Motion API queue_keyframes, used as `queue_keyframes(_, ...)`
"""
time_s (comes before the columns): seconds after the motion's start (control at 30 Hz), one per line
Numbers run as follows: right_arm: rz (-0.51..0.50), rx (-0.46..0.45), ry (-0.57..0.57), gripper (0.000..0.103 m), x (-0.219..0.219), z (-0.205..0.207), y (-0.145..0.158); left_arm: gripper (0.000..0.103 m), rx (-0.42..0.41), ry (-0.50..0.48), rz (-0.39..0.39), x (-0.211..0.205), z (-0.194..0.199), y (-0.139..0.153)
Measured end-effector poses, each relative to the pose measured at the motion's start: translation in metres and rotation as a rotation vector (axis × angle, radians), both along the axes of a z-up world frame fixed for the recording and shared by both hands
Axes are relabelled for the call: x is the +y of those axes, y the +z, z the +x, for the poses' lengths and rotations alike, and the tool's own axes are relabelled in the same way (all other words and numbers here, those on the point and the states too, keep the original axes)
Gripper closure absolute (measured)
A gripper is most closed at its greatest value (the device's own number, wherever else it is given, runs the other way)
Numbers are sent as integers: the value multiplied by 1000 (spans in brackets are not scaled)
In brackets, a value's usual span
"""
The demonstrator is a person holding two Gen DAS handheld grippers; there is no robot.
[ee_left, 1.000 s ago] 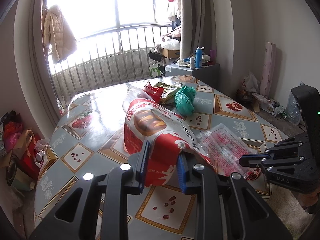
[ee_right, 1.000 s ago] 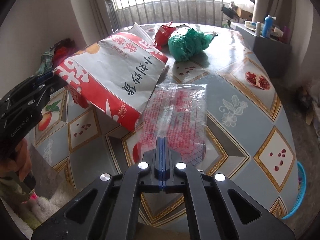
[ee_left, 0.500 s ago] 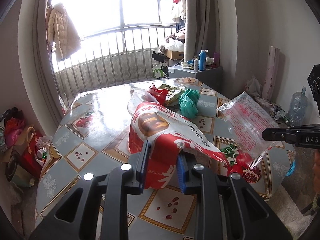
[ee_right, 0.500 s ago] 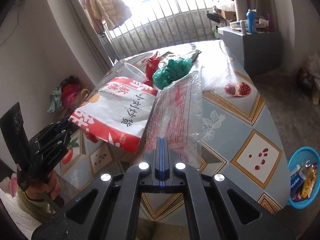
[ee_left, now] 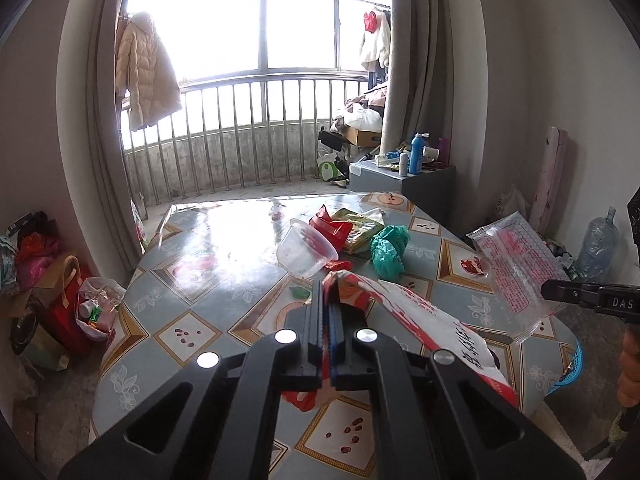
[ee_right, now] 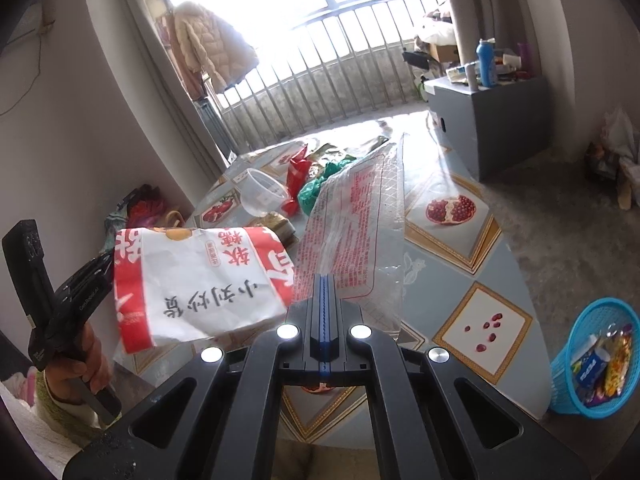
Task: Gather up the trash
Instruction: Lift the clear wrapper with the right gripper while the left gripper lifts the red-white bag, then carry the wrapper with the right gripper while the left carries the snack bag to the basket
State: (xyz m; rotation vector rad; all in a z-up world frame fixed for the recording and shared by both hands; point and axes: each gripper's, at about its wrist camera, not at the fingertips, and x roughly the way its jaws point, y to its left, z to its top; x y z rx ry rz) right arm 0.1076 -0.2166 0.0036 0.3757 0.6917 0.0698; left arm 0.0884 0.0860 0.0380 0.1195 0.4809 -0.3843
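Observation:
My left gripper (ee_left: 326, 312) is shut on a red and white snack bag (ee_left: 424, 328) and holds it above the near edge of the table (ee_left: 200, 280). The bag also shows in the right wrist view (ee_right: 200, 280), with the left gripper (ee_right: 102, 266) at its left edge. My right gripper (ee_right: 325, 280) is shut on a clear plastic bag with red print (ee_right: 356, 220), lifted off the table; it also shows in the left wrist view (ee_left: 516, 268), with the right gripper (ee_left: 546, 290) there. On the table lie a clear plastic cup (ee_left: 306, 254), a green bag (ee_left: 388, 252) and red wrappers (ee_left: 332, 228).
A blue basket with trash (ee_right: 596, 364) stands on the floor right of the table. A grey cabinet with bottles (ee_right: 488, 120) is behind the table. Bags (ee_left: 64, 300) lie on the floor at the left. A balcony railing (ee_left: 240, 136) is beyond.
Both grippers have risen with their bags, now off the table. The left gripper's jaws have closed tighter on the snack bag. The clear bag was lifted off the table.

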Motion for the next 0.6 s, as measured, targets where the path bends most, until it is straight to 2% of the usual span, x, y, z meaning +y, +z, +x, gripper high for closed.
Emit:
queue_keyframes(0.1,13,-4,-1,103,-2,-4,-1,101,54,-12,-2,-1,2,-9)
queue_keyframes(0.33,34,-22,-2,103,-7,-7,-1,101,46,17,0,0,-2,-9)
queue_keyframes(0.6,41,-60,-30,103,-20,-18,7,101,-2,-4,-3,-12,-7,12)
